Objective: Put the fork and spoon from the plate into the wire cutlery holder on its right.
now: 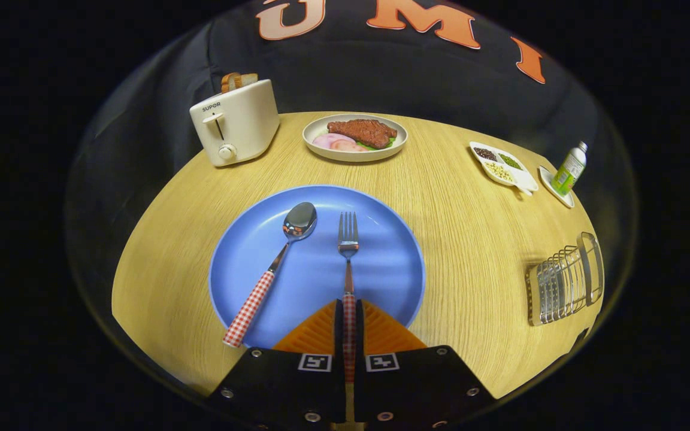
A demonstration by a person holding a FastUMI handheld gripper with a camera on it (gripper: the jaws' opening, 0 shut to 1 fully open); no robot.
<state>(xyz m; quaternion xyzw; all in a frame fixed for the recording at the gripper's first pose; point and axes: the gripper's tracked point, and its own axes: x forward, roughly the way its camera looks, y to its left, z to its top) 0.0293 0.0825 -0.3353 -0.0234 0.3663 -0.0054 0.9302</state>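
Note:
A blue plate [381, 275] lies on the round wooden table just ahead of my fingers. On it rest a spoon [273, 269] and a fork [348, 251], both with red-and-white checked handles. My gripper [349, 311] is shut on the fork's handle, which runs between the two fingers; the tines point away from me. The spoon lies to the left of the fork, its handle end reaching over the plate's near rim. The wire cutlery holder [563, 281] stands at the table's right edge, well to the right of the plate.
A cream toaster [236, 123] with toast stands at the back left. Behind the blue plate is a plate of steak [355, 136]. At the back right are a divided white dish [504, 164] of beans and a small bottle [569, 169] on a saucer.

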